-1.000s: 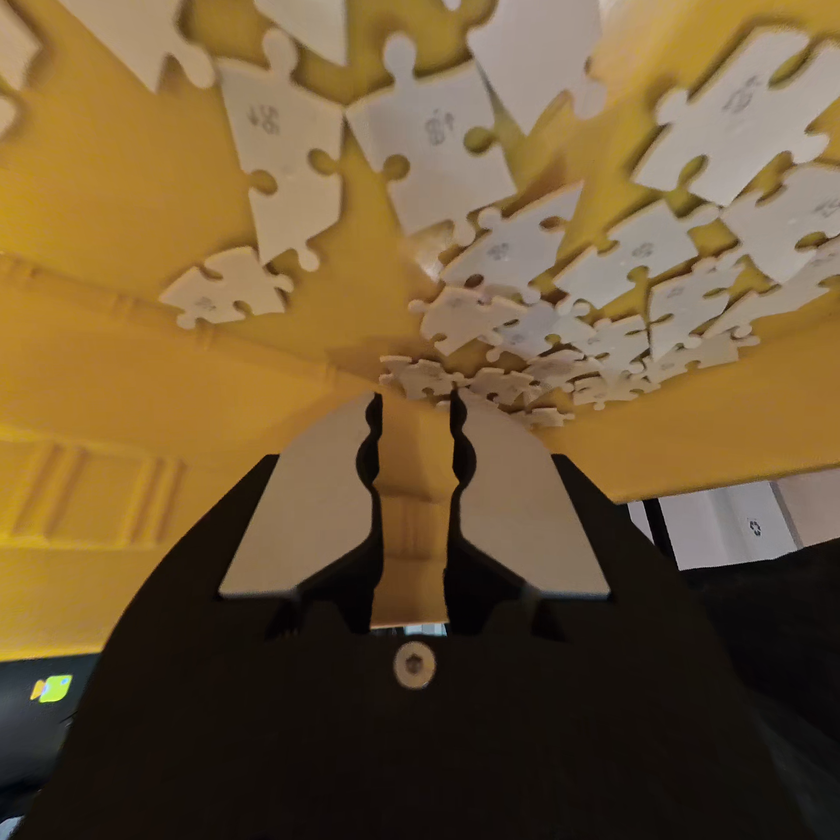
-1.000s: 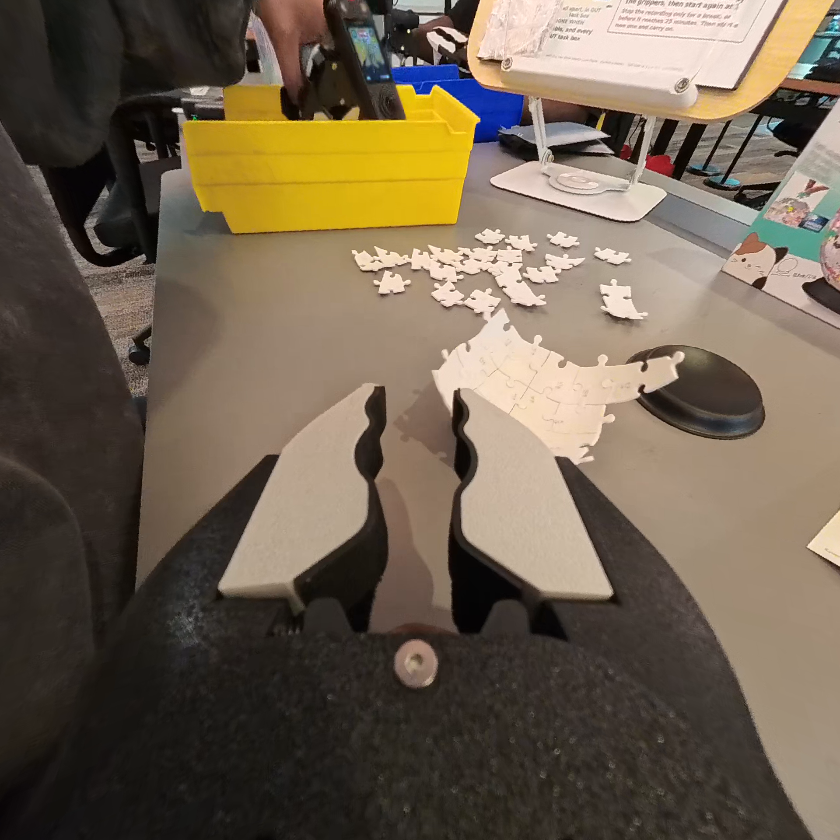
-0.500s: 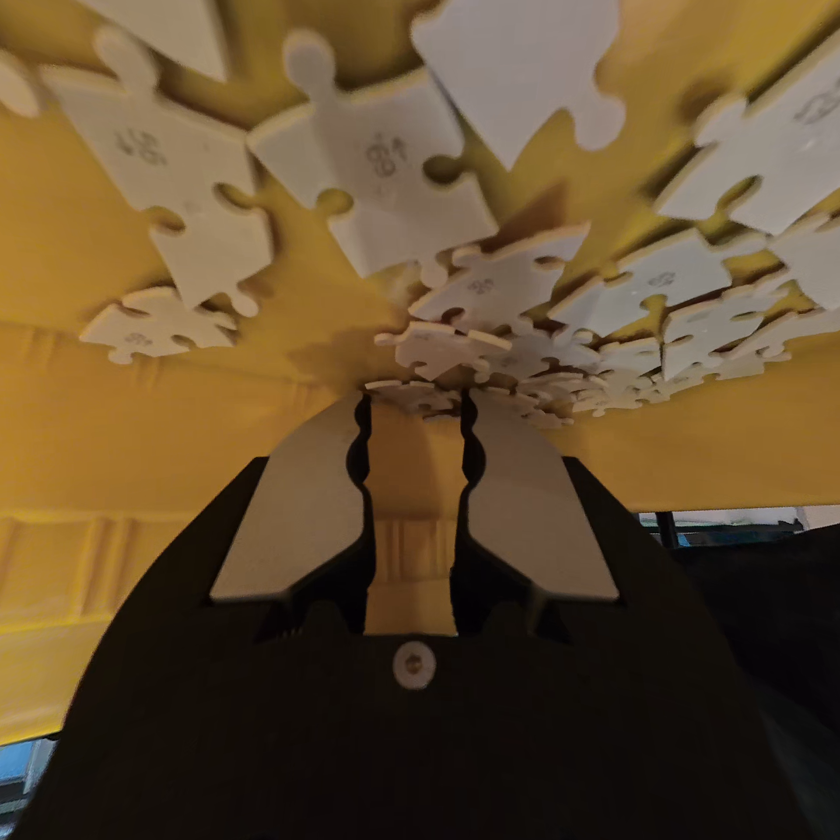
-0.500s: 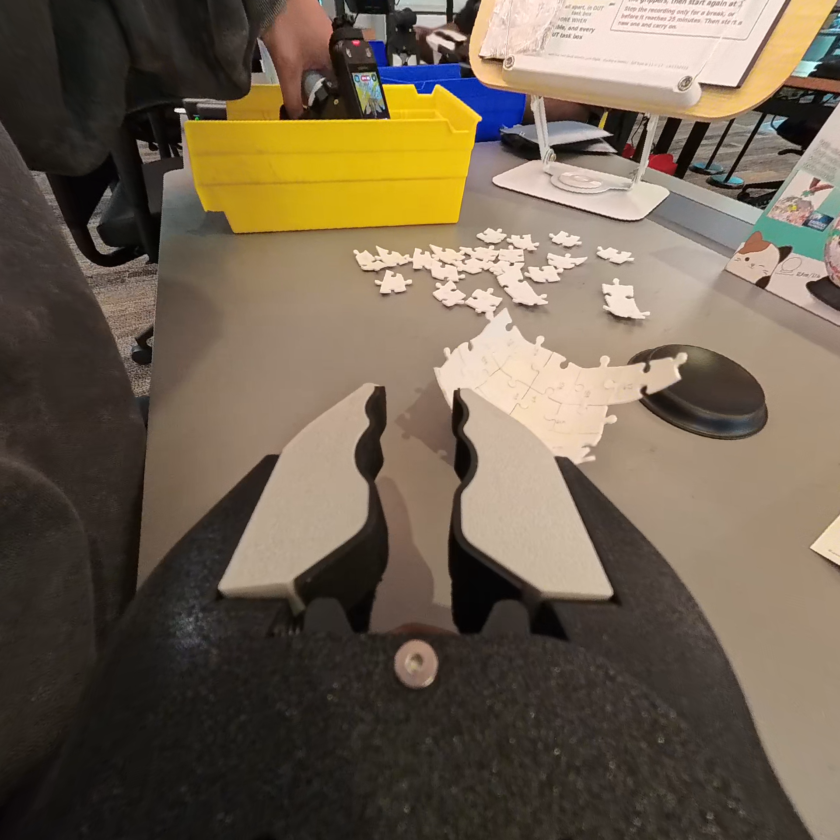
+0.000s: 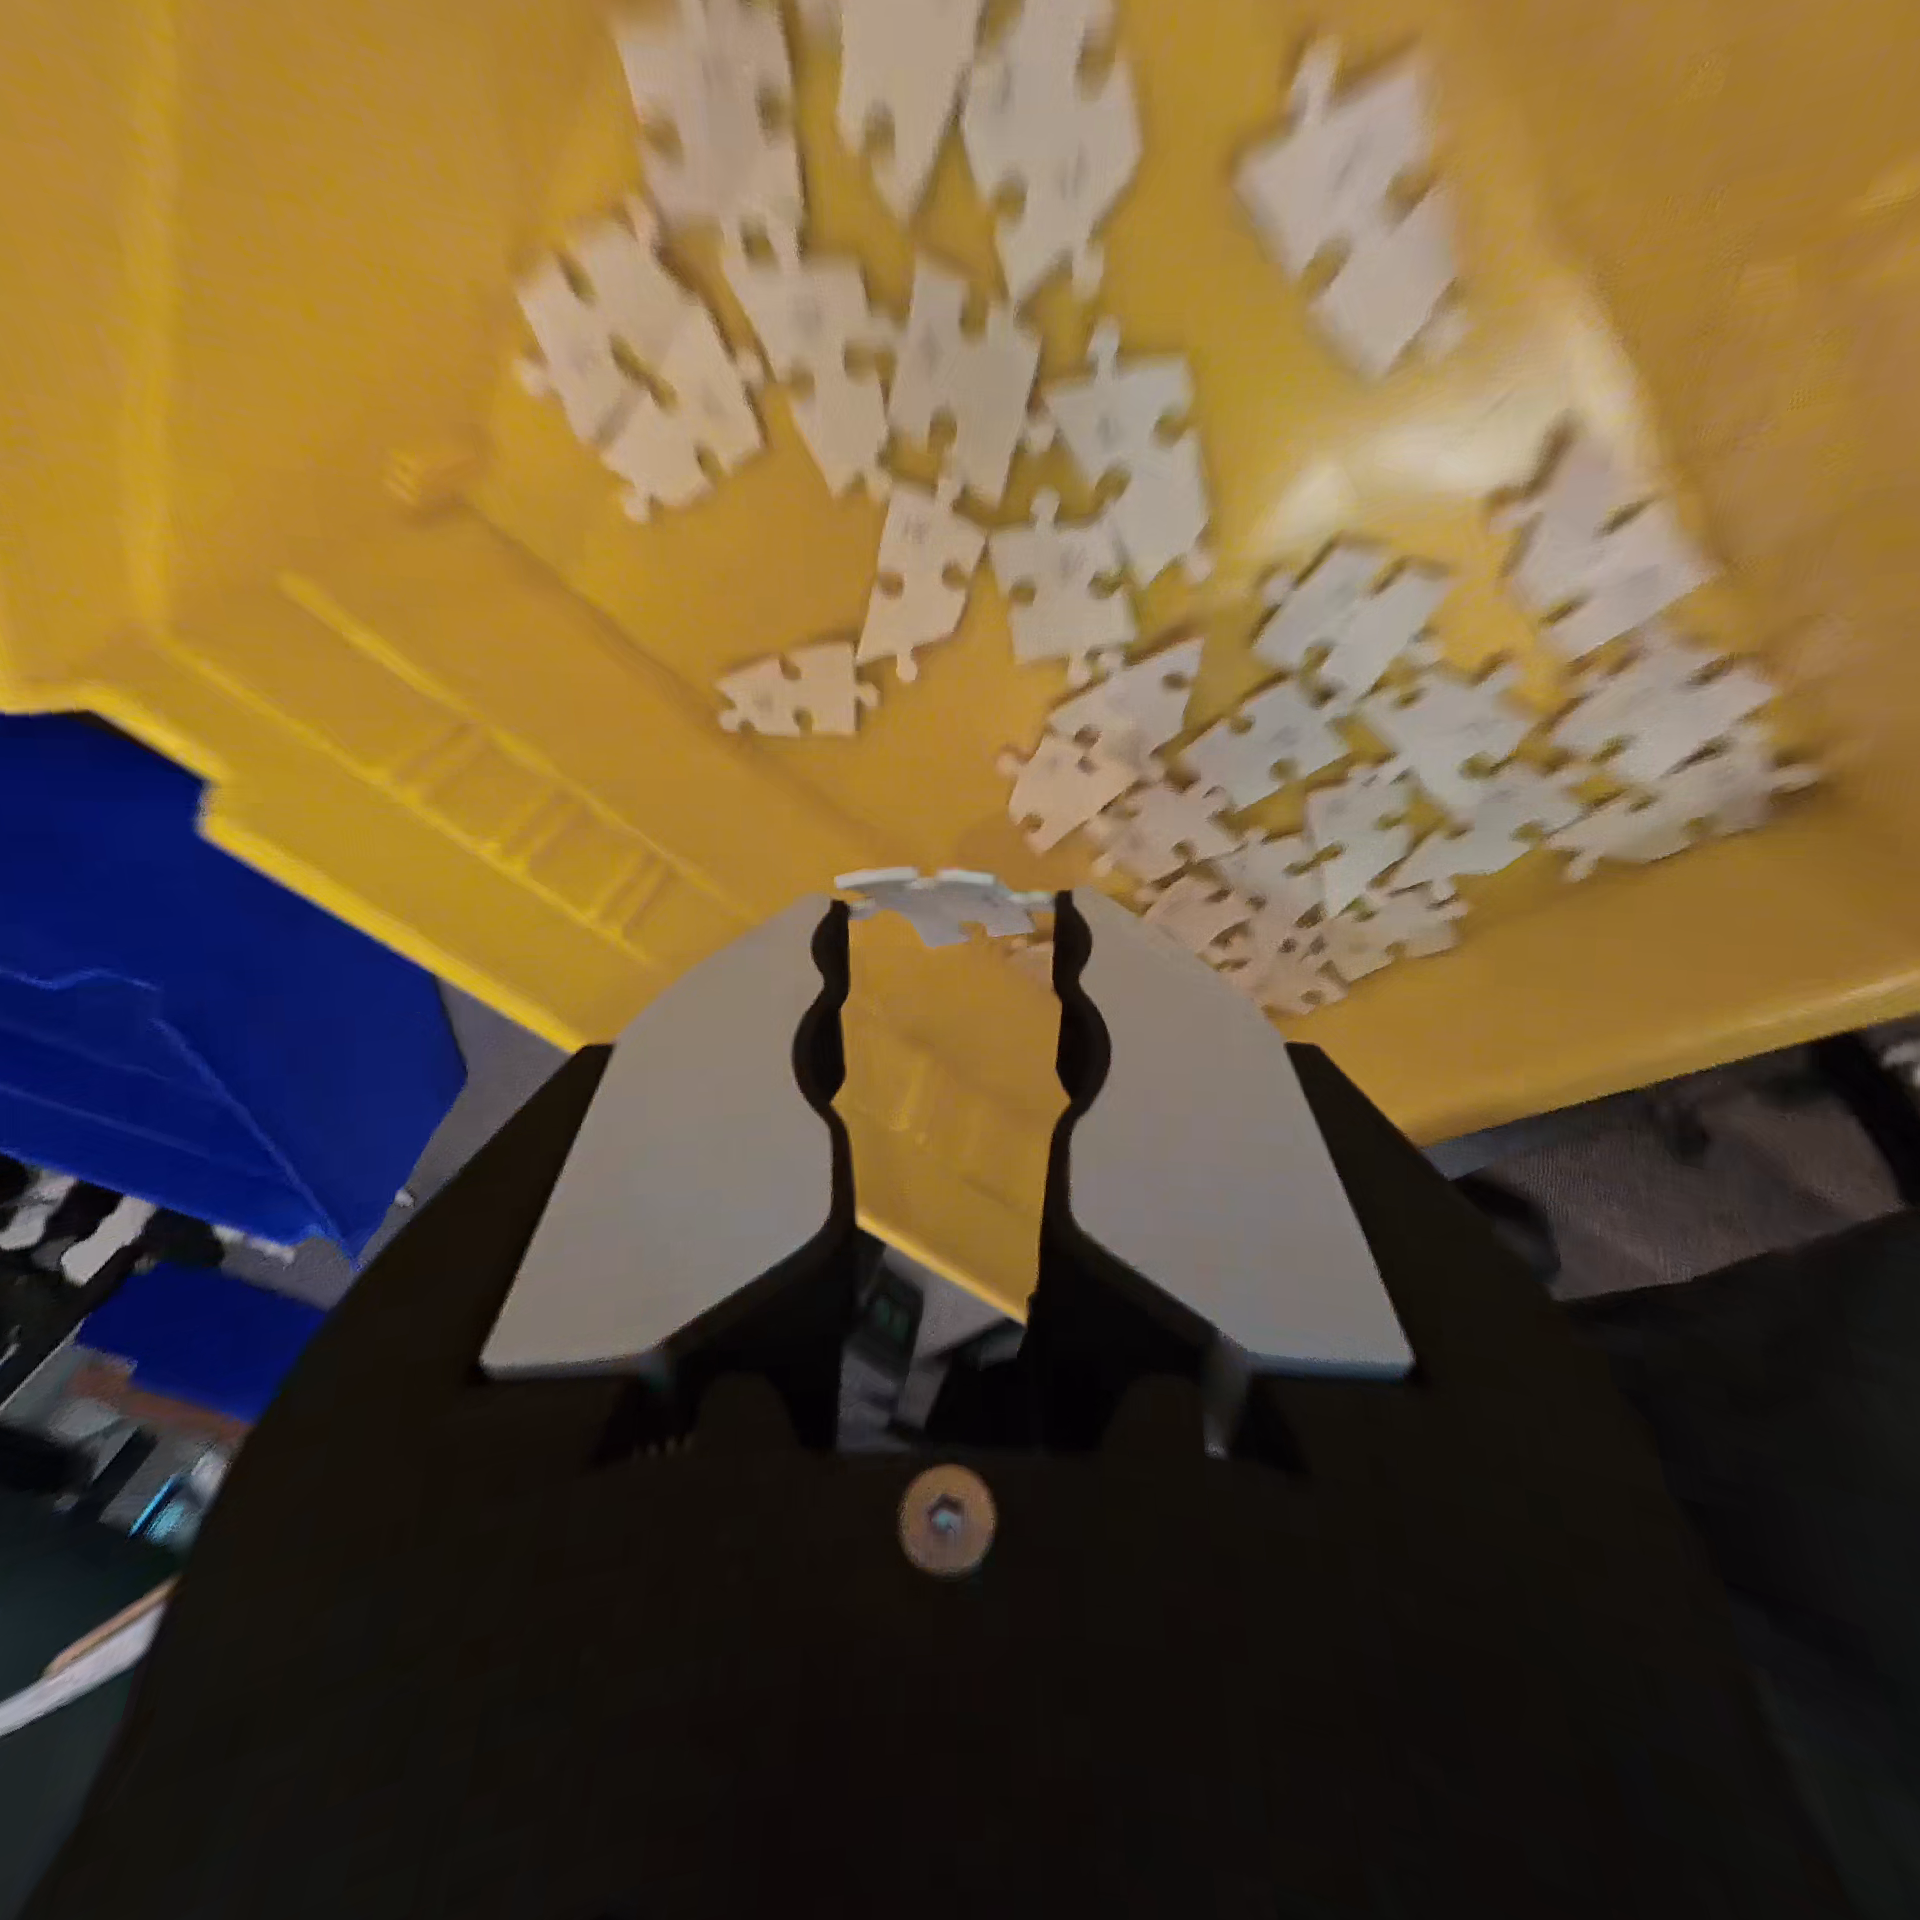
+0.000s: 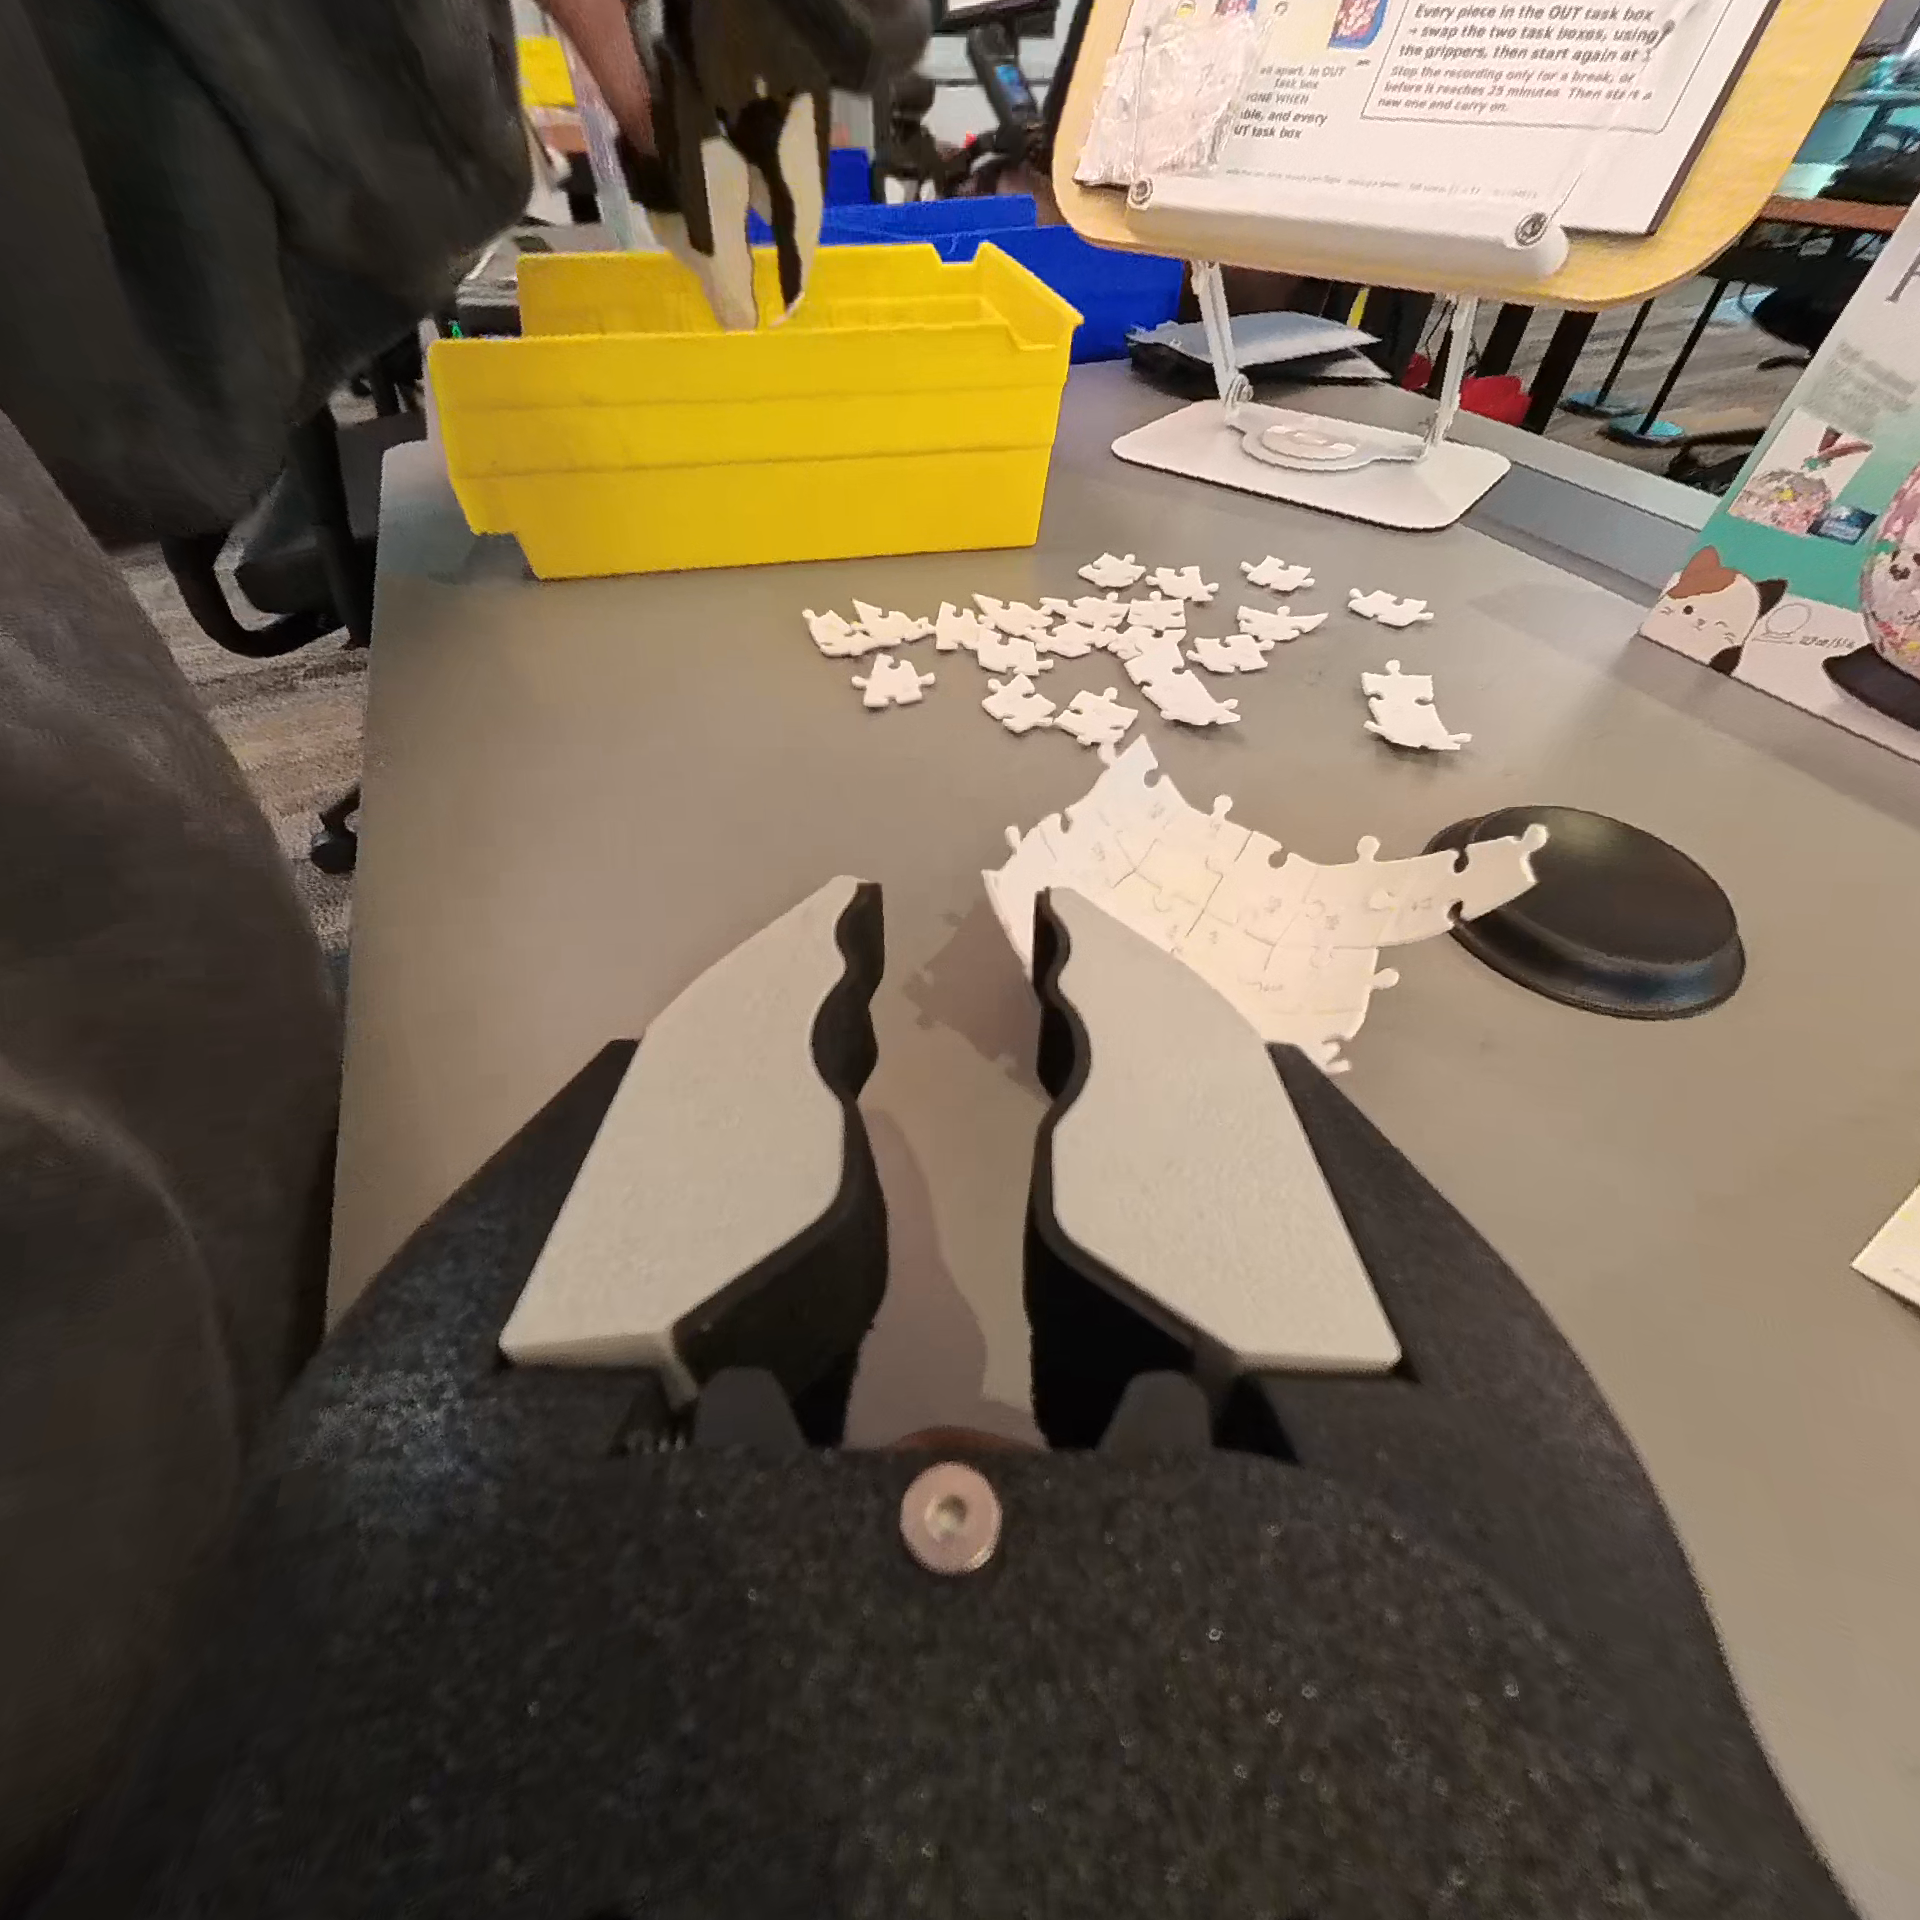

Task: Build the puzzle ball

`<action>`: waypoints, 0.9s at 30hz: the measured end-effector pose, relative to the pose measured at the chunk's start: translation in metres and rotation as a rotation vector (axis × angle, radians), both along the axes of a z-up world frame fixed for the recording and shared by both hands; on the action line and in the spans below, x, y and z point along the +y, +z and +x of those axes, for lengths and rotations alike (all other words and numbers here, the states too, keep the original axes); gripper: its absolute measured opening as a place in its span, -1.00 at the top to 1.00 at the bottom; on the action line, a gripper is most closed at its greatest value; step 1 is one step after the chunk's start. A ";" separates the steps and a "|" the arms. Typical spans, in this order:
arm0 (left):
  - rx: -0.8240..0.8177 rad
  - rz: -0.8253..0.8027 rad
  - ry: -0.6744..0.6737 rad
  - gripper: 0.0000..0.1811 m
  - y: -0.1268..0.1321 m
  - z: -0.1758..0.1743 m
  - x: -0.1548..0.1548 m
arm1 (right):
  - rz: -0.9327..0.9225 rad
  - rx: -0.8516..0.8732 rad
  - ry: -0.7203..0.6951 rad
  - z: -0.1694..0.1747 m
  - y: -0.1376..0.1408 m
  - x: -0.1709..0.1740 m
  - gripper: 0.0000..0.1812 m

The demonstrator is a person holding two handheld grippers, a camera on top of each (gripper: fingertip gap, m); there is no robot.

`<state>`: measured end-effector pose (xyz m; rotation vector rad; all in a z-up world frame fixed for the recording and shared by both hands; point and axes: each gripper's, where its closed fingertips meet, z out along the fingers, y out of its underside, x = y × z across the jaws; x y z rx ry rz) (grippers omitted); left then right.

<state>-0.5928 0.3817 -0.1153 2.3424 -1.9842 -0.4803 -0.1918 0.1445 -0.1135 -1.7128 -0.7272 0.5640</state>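
Note:
My left gripper (image 5: 945,916) is shut on a white puzzle piece (image 5: 933,900), held flat between its fingertips above the yellow bin (image 5: 416,623). Many loose white pieces (image 5: 1039,436) lie on the bin floor, blurred. In the right wrist view the left gripper (image 6: 756,296) hangs over the yellow bin (image 6: 748,457) at the table's far left. My right gripper (image 6: 956,904) is open and empty above the grey table. A curved, part-built white puzzle section (image 6: 1226,904) lies just right of its tip. Loose pieces (image 6: 1091,644) are scattered beyond it.
A black round stand (image 6: 1600,914) sits right of the built section. A blue bin (image 6: 1039,260) is behind the yellow one. A tilted board on a white stand (image 6: 1351,208) is at the back right. A picture box (image 6: 1818,582) stands at the right edge. A dark sleeve fills the left. The gap from one gripper's tips to the other's is roughly 45 cm.
My left gripper has closed on a puzzle piece and lifted up out of the yellow bin. The right gripper has stayed nearly still.

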 end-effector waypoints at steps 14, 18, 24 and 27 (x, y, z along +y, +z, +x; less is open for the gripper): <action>-0.682 0.110 -0.464 0.59 0.062 0.265 -0.175 | -0.296 0.077 0.142 -0.052 0.045 0.031 0.68; -0.580 0.170 -0.537 0.59 0.032 0.308 -0.201 | -0.368 0.188 0.145 -0.068 0.055 0.021 0.68; -0.393 0.316 -0.654 0.59 0.006 0.337 -0.228 | -0.507 0.246 0.111 -0.066 0.025 0.002 0.76; -0.328 0.395 -0.654 0.59 0.007 0.341 -0.229 | -0.531 0.241 0.109 -0.060 0.018 -0.002 0.85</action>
